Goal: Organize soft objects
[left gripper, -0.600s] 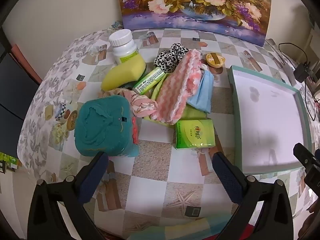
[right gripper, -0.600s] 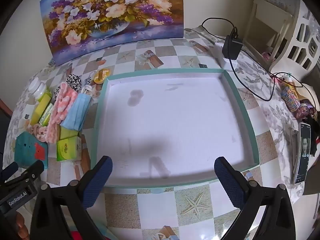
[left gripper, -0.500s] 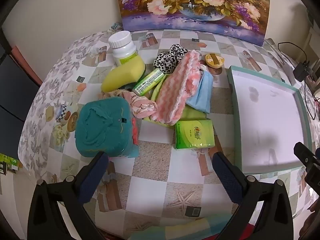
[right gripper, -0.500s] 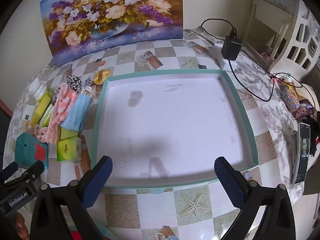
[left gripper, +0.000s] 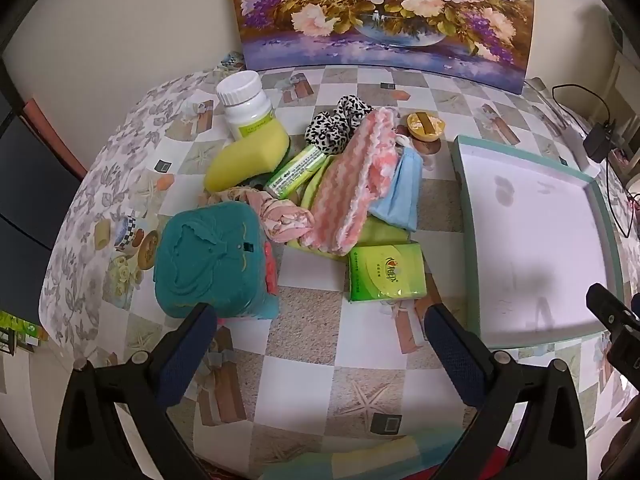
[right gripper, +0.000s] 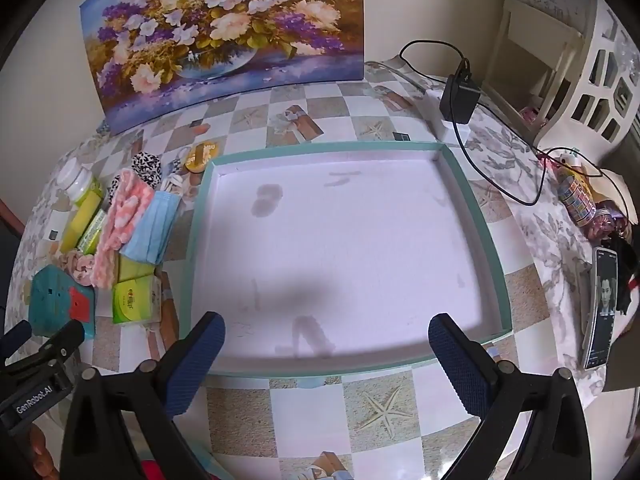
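The left claw (left gripper: 318, 334) gapes wide, empty, over the desk (left gripper: 304, 376). The teal cloth bundle (left gripper: 212, 256) lies just beyond its left finger. The right claw (right gripper: 326, 344), equally wide, hangs above the tray (right gripper: 486, 224).

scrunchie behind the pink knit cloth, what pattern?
Black-and-white leopard print scrunchie, lying at the far end of the pink knit cloth. Clearest in the left wrist view.

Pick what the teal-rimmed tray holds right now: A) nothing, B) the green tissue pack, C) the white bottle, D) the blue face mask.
A: the tray shows only its bare white floor, while the tissue pack, face mask and bottle all lie on the table beside it.
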Available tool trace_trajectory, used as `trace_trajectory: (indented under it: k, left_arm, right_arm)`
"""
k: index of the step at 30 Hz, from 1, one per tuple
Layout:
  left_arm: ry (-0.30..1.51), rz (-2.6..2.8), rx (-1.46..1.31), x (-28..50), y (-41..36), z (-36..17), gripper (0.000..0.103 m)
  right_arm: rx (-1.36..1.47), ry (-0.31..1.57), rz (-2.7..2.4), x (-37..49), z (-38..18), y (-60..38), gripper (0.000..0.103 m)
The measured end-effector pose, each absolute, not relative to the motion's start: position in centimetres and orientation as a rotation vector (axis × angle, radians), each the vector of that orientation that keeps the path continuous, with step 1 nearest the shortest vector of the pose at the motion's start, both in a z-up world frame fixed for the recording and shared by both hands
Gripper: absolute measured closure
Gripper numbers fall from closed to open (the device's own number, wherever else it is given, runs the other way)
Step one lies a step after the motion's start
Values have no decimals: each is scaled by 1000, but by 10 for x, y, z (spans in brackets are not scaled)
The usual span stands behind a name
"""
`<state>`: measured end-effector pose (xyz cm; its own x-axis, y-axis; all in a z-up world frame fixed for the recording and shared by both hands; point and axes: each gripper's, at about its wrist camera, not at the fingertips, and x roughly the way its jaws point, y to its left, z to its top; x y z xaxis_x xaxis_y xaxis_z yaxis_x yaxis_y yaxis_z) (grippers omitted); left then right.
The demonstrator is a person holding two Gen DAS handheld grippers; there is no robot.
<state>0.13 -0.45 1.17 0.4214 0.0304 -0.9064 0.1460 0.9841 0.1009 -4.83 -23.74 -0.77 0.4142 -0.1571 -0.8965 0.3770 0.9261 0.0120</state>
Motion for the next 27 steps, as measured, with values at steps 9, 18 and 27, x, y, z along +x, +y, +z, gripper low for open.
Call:
trace_trajectory:
  k: [9,18,27]
  left_arm:
    - [1122,-86,178,-2,-7,12,0]
    - [1117,-92,176,-3,-7,13,0]
    - [1114,-93,175,-3,-8,13,0]
  right_arm:
    - [215,1106,-338,-48,-9,-236,0]
    - [209,1112,-338,-47,-10,-234,0]
    - [201,1116,-336,-47,-10,-232,0]
